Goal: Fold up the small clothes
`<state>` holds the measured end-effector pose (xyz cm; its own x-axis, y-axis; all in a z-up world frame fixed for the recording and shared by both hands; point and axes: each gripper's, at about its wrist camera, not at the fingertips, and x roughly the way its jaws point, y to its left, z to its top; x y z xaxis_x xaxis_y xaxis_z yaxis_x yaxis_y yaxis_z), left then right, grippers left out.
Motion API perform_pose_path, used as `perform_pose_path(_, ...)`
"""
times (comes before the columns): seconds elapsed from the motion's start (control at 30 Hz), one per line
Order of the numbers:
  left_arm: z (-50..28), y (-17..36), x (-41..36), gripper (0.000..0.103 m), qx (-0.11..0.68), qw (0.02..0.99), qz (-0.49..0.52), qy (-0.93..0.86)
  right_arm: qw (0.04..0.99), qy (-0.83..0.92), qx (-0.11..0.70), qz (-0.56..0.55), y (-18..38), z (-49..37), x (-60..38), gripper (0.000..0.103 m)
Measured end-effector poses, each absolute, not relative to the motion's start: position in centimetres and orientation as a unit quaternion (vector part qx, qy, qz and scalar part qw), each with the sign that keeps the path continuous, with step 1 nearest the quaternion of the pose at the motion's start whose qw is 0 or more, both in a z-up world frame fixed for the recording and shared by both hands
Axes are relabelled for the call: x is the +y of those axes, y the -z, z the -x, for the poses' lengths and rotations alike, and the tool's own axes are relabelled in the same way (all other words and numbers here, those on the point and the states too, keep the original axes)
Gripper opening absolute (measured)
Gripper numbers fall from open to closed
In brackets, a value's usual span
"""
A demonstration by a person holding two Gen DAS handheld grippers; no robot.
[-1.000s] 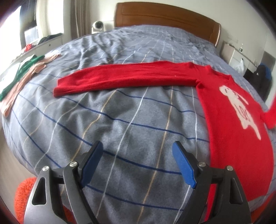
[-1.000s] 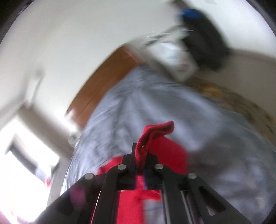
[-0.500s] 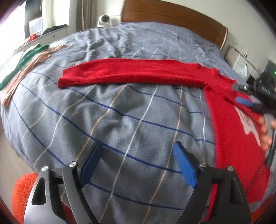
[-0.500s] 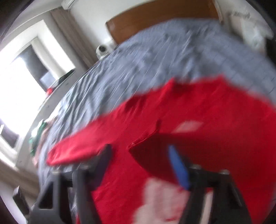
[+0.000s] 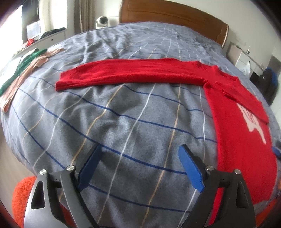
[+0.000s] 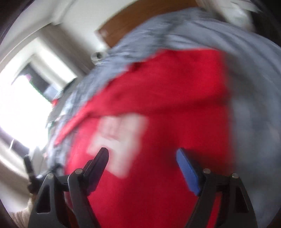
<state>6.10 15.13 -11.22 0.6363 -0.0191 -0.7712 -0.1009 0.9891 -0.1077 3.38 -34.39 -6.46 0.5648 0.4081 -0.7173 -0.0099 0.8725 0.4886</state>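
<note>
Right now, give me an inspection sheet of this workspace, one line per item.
Surface: bed with grey checked cover, lightly creased.
Job's things: red sweater lies flat, one sleeve stretched out sideways, the other folded across the chest over a white motif.
Clutter: green and peach garments at the bed's far left edge.
Grippers: left gripper open over bare cover, holding nothing; right gripper open above the sweater, jaws have just been opening, nothing between them; its view is blurred.
Cables: nothing seen.
Surroundings: wooden headboard, small camera, white cabinet, orange fuzzy item below.
</note>
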Motion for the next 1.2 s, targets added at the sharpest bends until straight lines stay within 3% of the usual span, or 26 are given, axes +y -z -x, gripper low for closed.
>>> perform_pose_path(0.17,-6.3,11.6,14.1,0.096,0.427,0.902,0.049,-0.033,0.889,-0.051,0.402,-0.212,4.1,3.3,-37.8,0.079)
perform_pose_path(0.3,-6.2,11.9,13.1,0.098,0.427,0.903,0.016,-0.041,0.905,-0.036,0.379,-0.192,4.1,6.6,-37.3,0.087)
perform_pose_path(0.4,-5.9,12.0,12.9,0.1,0.429,0.902,0.006,-0.043,0.9,-0.017,0.406,-0.16,5.5,6.4,-36.7,0.086)
perform_pose_path(0.57,-6.3,12.7,13.3,0.103,0.442,0.896,0.016,-0.043,0.926,0.001,0.363,-0.106,3.4,6.4,-35.4,0.087)
perform_pose_path(0.7,-6.3,12.9,13.4,0.103,0.439,0.897,0.019,-0.043,0.923,0.034,0.377,-0.068,4.2,6.1,-35.3,0.087)
perform_pose_path(1.2,-6.0,13.2,13.7,0.103,0.442,0.896,0.028,-0.033,0.923,0.073,0.372,-0.07,4.1,6.9,-36.3,0.087)
